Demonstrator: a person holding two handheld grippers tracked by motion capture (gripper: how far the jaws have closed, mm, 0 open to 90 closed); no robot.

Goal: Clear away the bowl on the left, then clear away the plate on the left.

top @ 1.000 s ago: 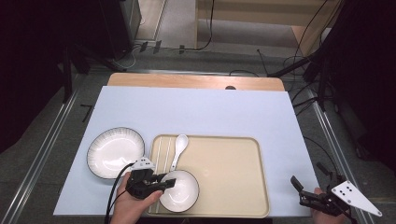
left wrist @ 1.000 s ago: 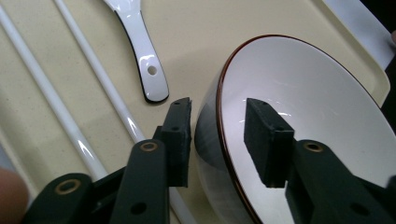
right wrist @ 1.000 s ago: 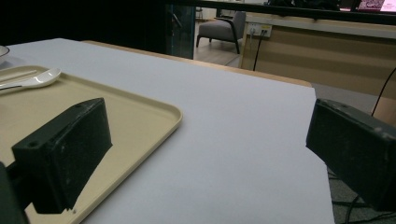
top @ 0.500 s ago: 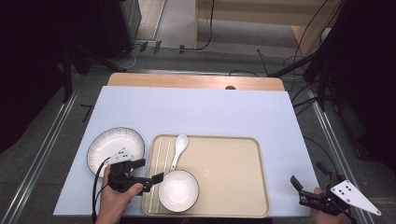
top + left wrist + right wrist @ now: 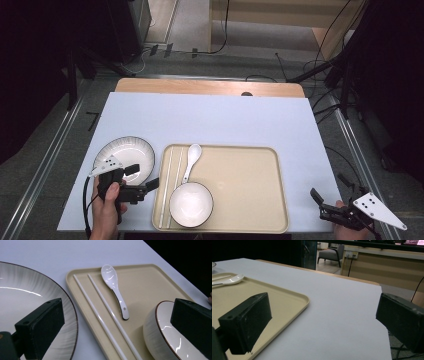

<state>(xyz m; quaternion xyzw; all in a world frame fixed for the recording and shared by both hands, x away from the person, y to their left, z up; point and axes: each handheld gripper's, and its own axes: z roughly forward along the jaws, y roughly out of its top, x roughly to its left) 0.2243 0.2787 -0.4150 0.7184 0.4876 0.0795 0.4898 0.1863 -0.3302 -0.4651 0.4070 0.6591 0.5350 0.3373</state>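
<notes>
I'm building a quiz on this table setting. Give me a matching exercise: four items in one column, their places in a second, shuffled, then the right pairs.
1. bowl
2. plate
3. spoon
4. chopsticks

A. along the tray's left edge
B. on the table, left of the tray
C. tray's near left corner
D. on the tray, just beyond the bowl

1-C, 2-B, 3-D, 4-A

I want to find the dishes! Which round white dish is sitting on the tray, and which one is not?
The bowl sits on the beige tray, beside the chopsticks and spoon. The plate lies flat on the table, left of the tray.
</notes>
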